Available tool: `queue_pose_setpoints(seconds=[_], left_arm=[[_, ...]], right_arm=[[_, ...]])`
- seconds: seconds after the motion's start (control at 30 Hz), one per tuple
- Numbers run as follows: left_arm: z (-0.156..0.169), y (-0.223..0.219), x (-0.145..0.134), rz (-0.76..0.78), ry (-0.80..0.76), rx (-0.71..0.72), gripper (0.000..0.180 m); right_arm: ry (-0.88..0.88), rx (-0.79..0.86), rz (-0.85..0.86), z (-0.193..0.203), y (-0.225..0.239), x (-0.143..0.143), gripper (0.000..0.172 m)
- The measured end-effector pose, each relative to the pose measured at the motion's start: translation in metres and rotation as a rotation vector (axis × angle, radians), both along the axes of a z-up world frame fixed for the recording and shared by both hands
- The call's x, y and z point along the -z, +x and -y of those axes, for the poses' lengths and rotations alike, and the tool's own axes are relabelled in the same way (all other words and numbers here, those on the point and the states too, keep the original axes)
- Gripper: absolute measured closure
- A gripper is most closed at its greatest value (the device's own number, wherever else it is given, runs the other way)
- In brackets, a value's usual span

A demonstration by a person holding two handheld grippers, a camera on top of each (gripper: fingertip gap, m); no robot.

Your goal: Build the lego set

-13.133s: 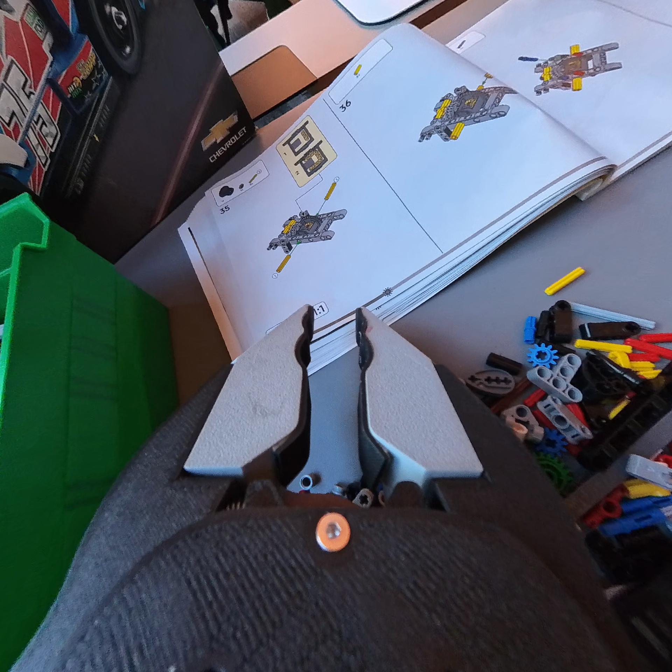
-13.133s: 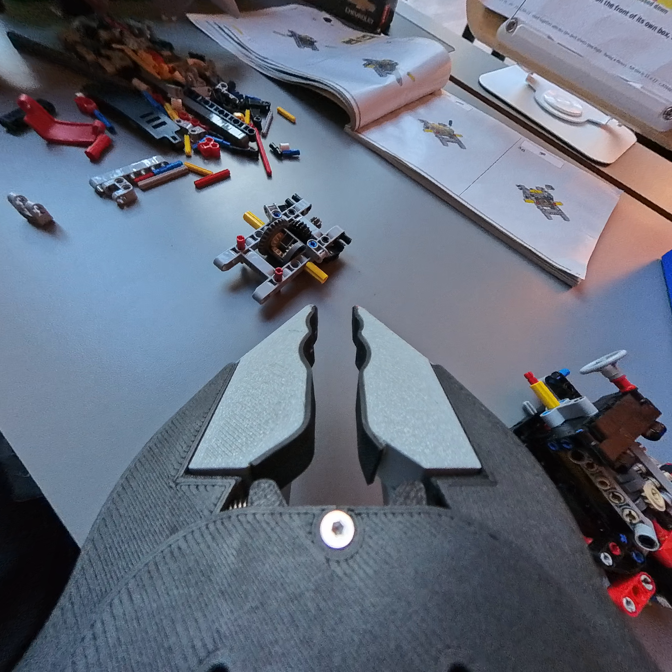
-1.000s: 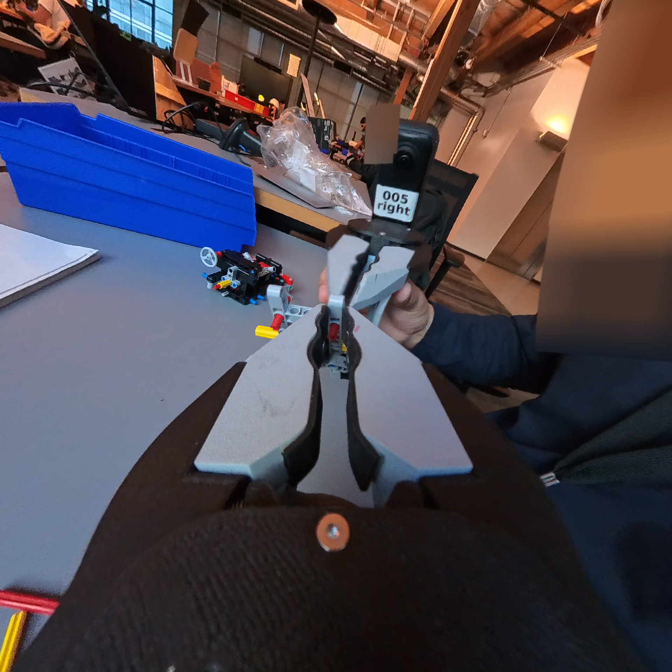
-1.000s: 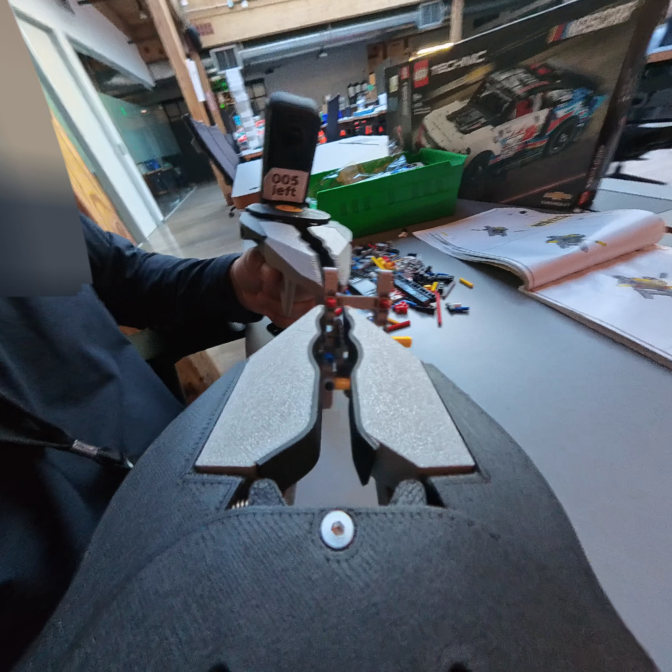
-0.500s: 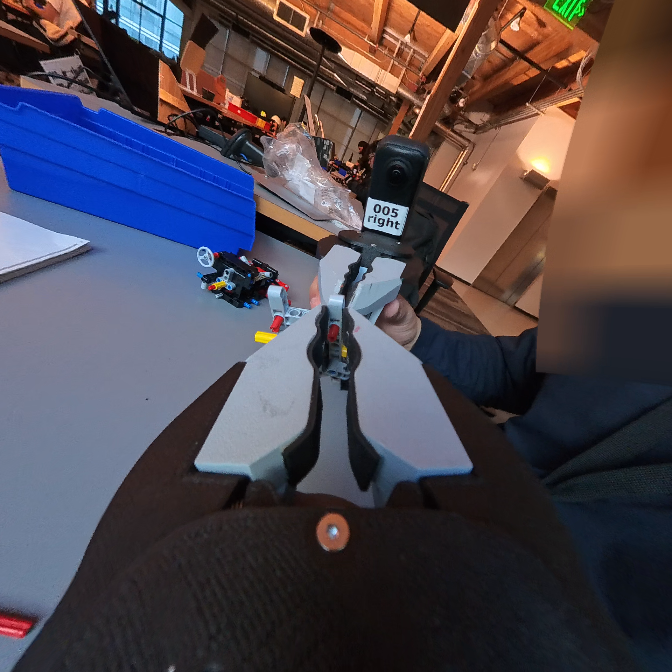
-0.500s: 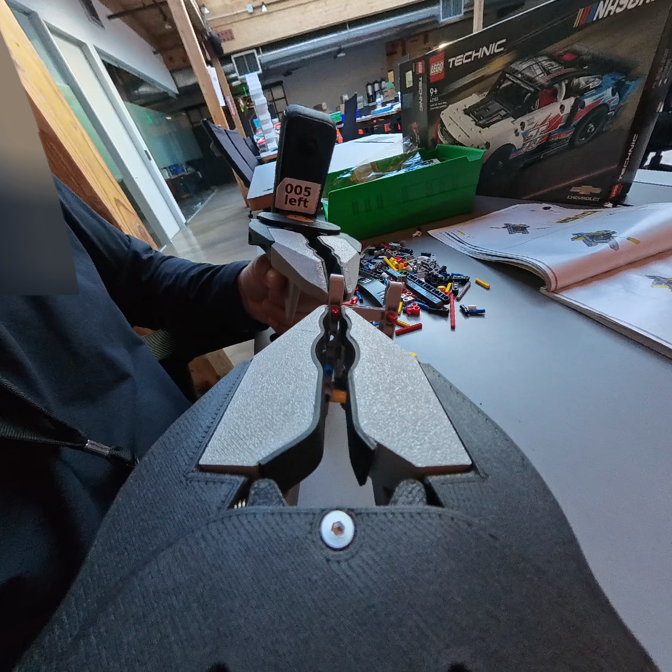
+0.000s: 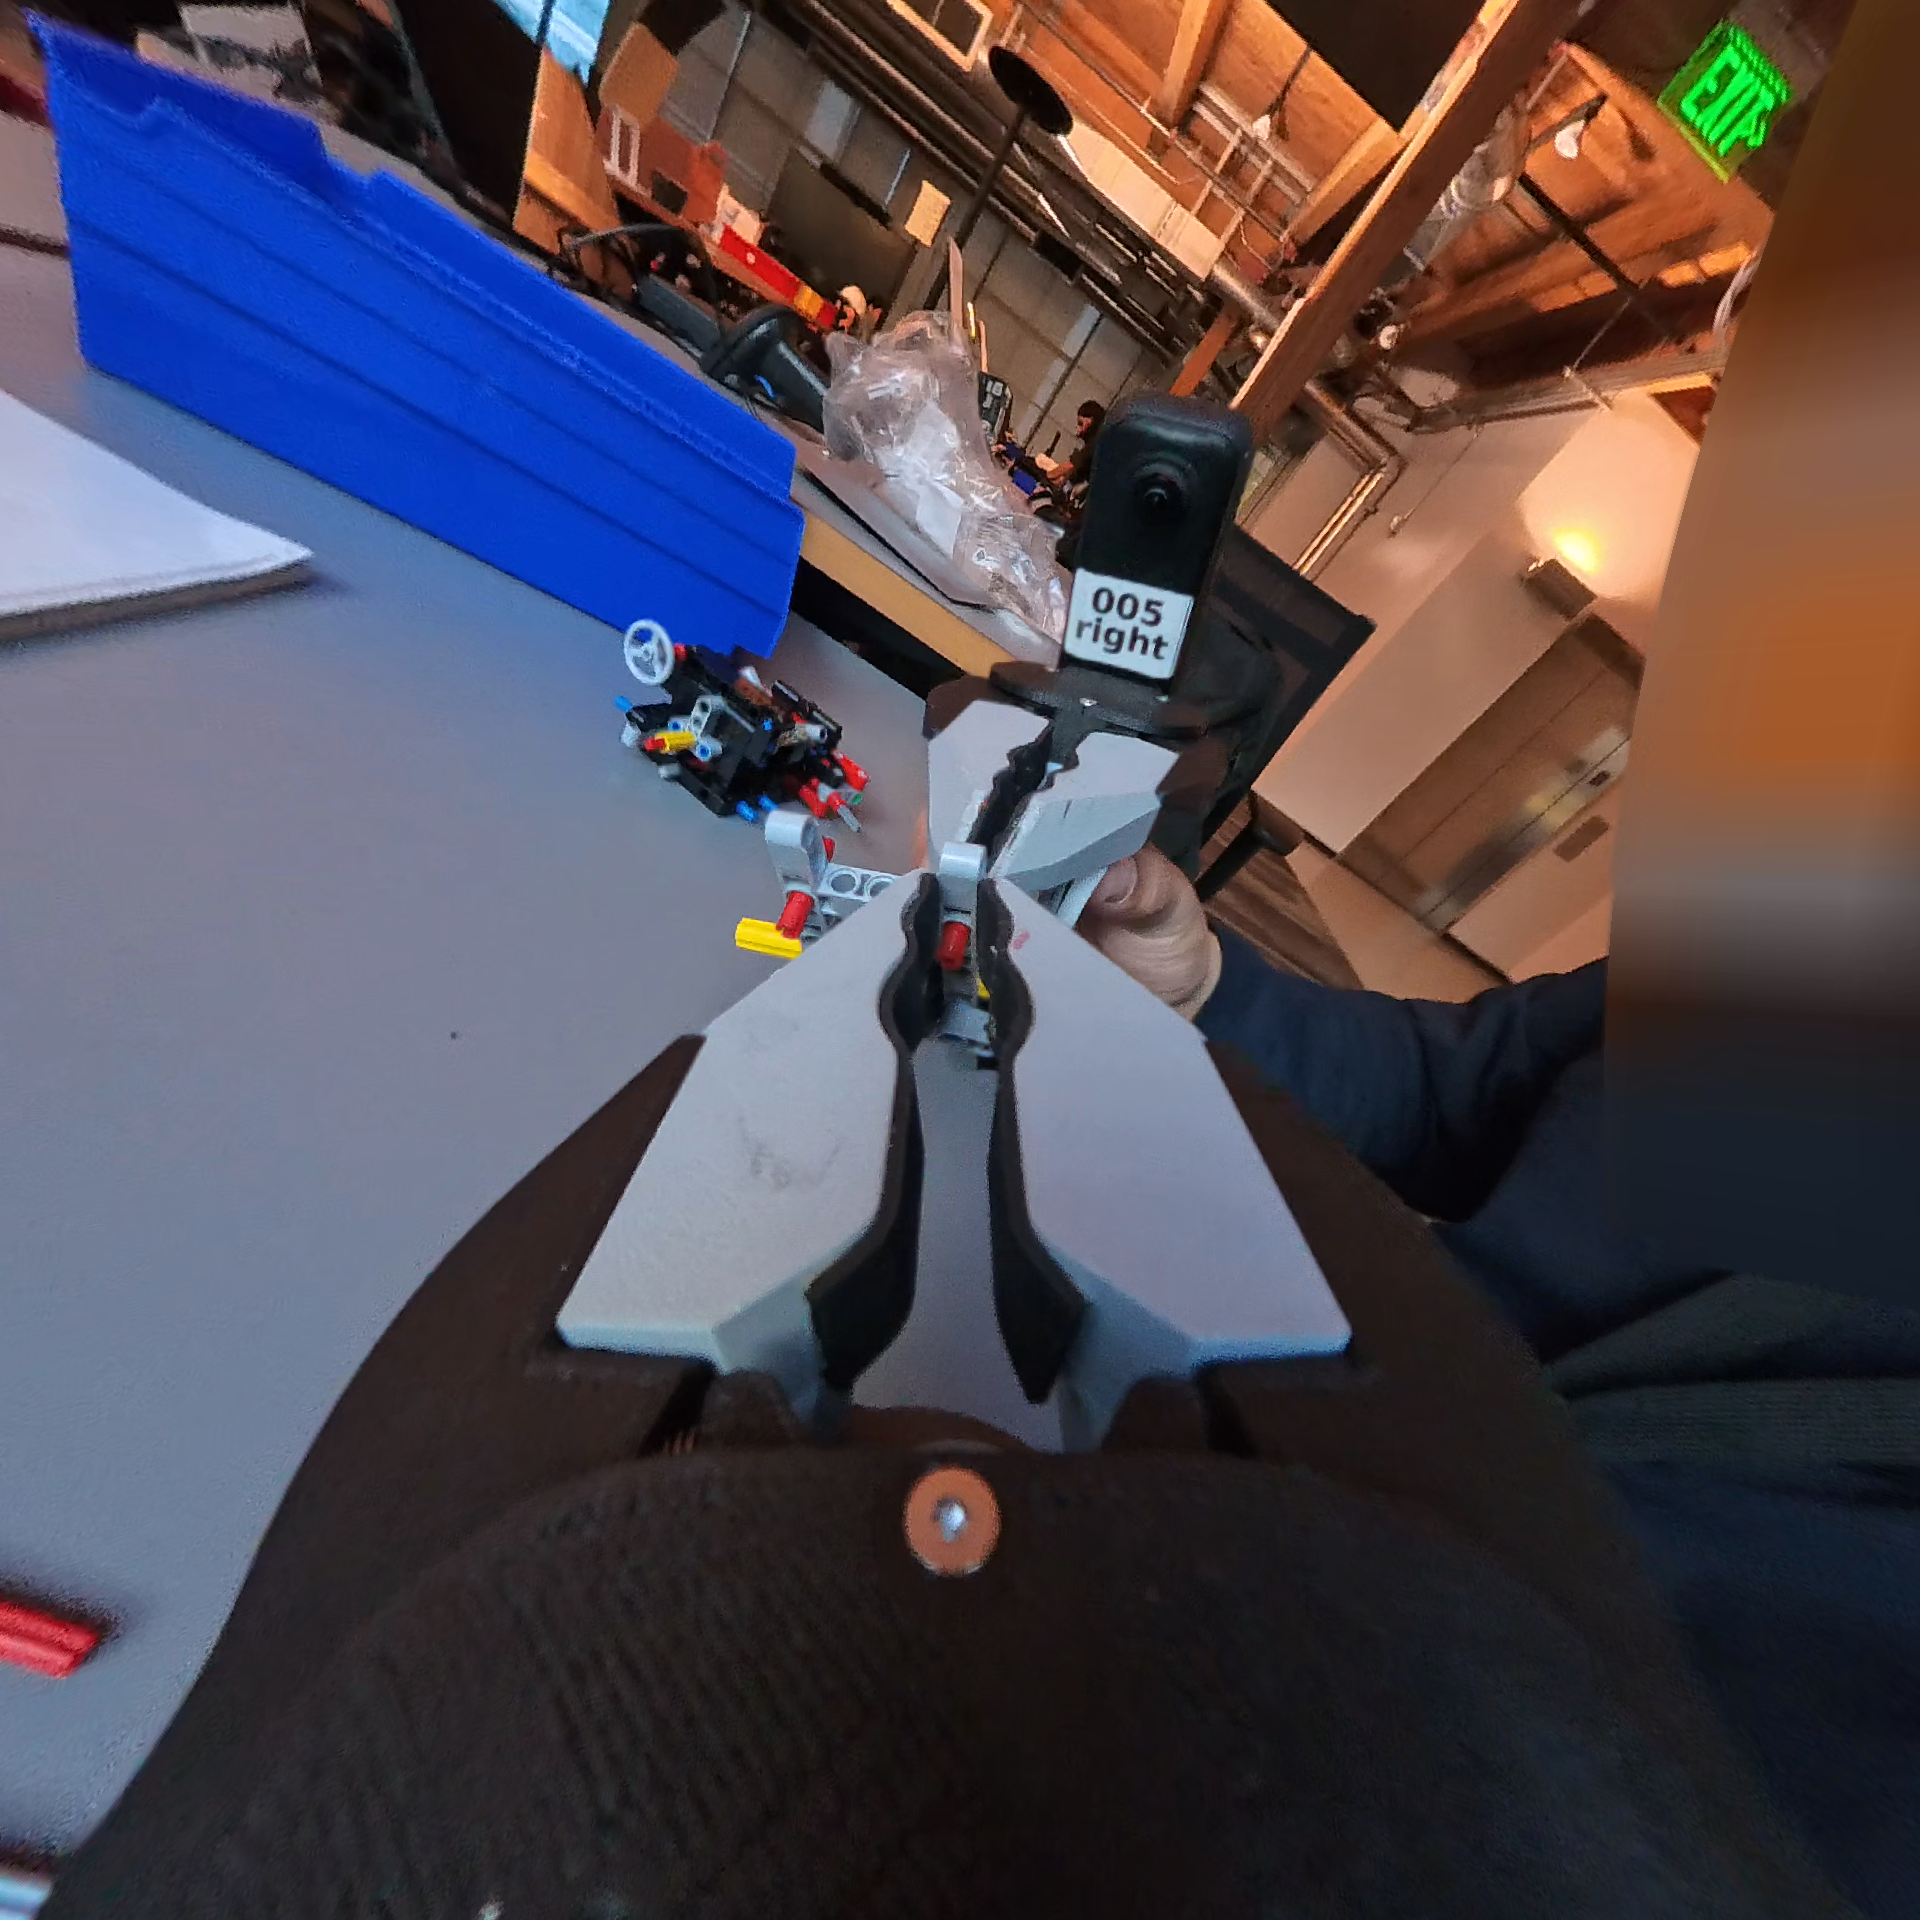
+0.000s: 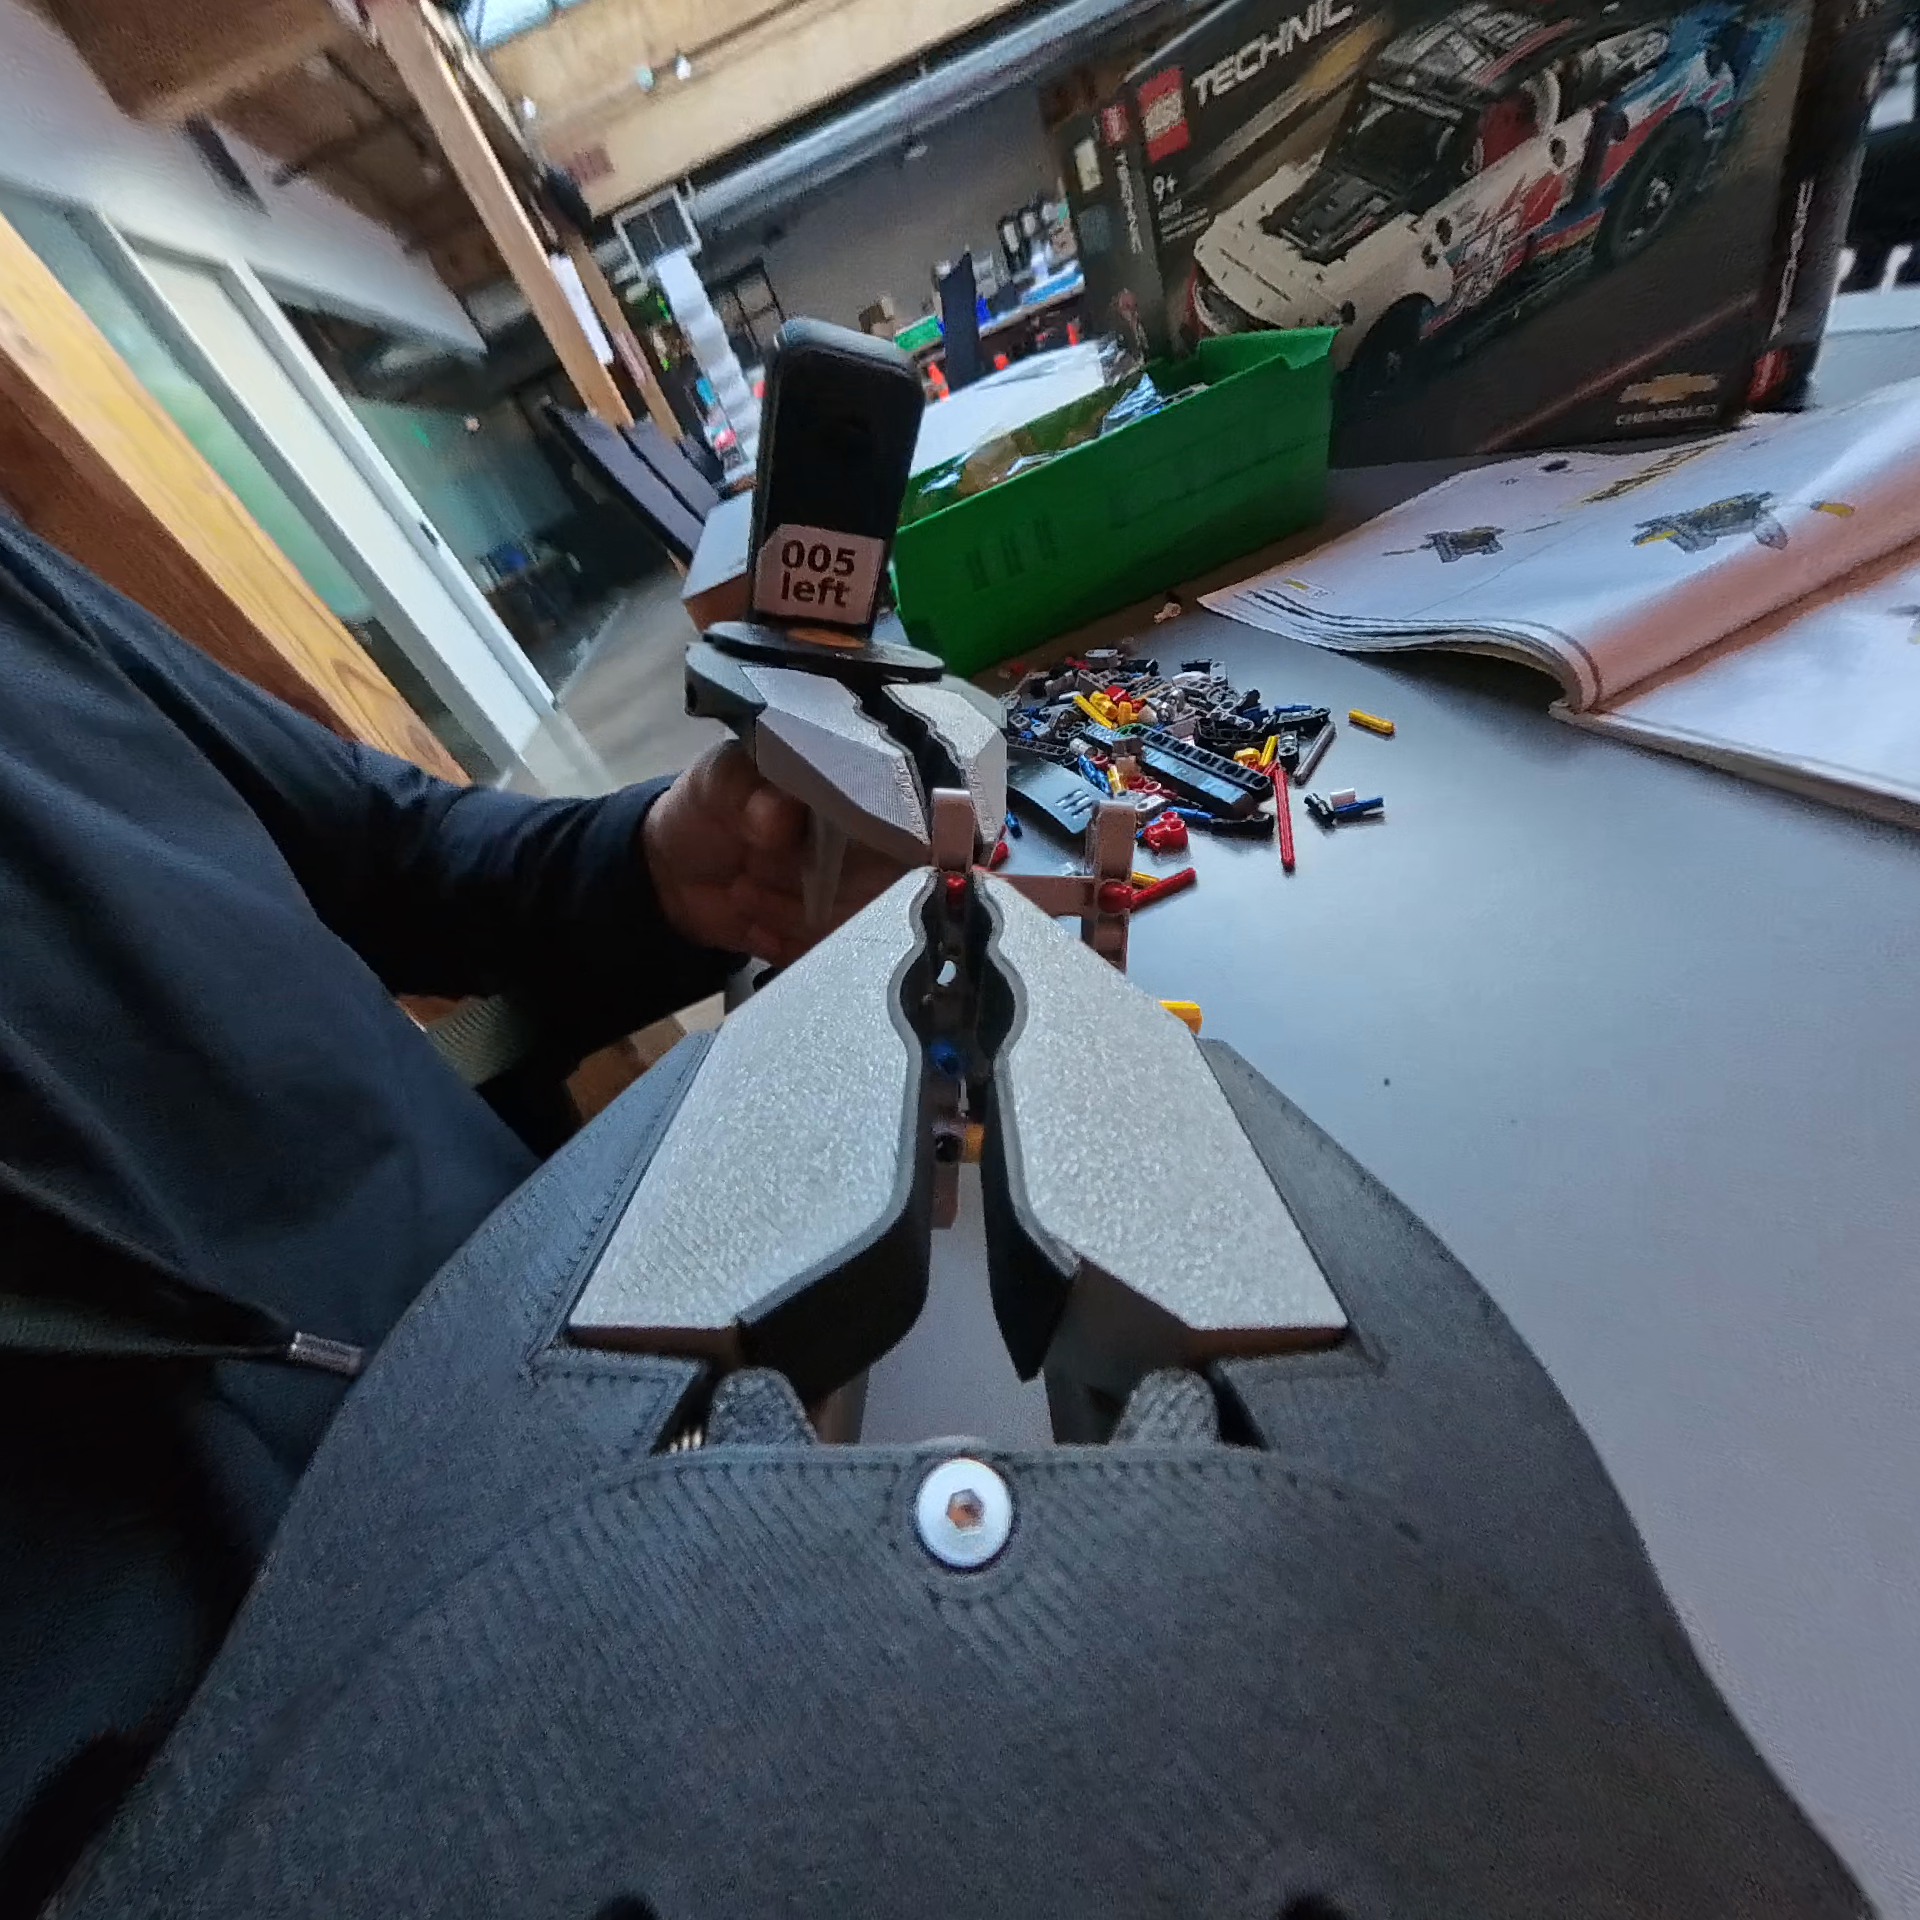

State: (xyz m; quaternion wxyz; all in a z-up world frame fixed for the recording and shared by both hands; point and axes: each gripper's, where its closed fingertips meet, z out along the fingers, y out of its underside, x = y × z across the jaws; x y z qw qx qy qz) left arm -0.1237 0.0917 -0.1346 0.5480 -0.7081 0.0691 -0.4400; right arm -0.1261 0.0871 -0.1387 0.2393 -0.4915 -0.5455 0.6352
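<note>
Pins and thin grey beams make the brick assembly (image 7: pixel 958 940) light, rigid but separable; left gripper (image 7: pixel 957 914) and right gripper (image 8: pixel 952 914), opposed at 12 o'clock, both clamp it.

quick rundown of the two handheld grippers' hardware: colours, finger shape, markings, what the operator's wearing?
Both match. The left gripper and right gripper have black ribbed printed bodies, a hex screw at centre, and two grey textured wedge fingers with black wavy inner edges. Each carries an upright black camera bearing a white printed label. No cables visible. The operator wears dark navy long sleeves.
</note>
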Motion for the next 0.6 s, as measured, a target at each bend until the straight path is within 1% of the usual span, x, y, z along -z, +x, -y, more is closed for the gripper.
queue_pose_setpoints(seconds=[0.1,0.17,0.27,0.37,0.6], left_arm=[[-0.004,-0.004,0.009,0.043,-0.064,-0.003,0.176],[-0.006,-0.005,0.014,-0.009,-0.072,-0.016,0.176],[-0.008,-0.007,0.016,-0.004,-0.090,-0.027,0.176],[-0.010,-0.008,0.014,-0.025,-0.069,-0.040,0.176],[-0.012,-0.009,0.011,-0.016,-0.052,-0.059,0.176]], right_arm=[[-0.102,0.008,0.004,-0.005,-0.004,0.008,0.172],[-0.137,0.006,0.011,-0.007,-0.005,0.012,0.172],[-0.155,0.019,0.010,-0.010,-0.007,0.013,0.172],[-0.199,0.007,-0.008,-0.013,-0.008,0.010,0.172],[-0.268,0.006,-0.033,-0.016,-0.010,0.006,0.172]])
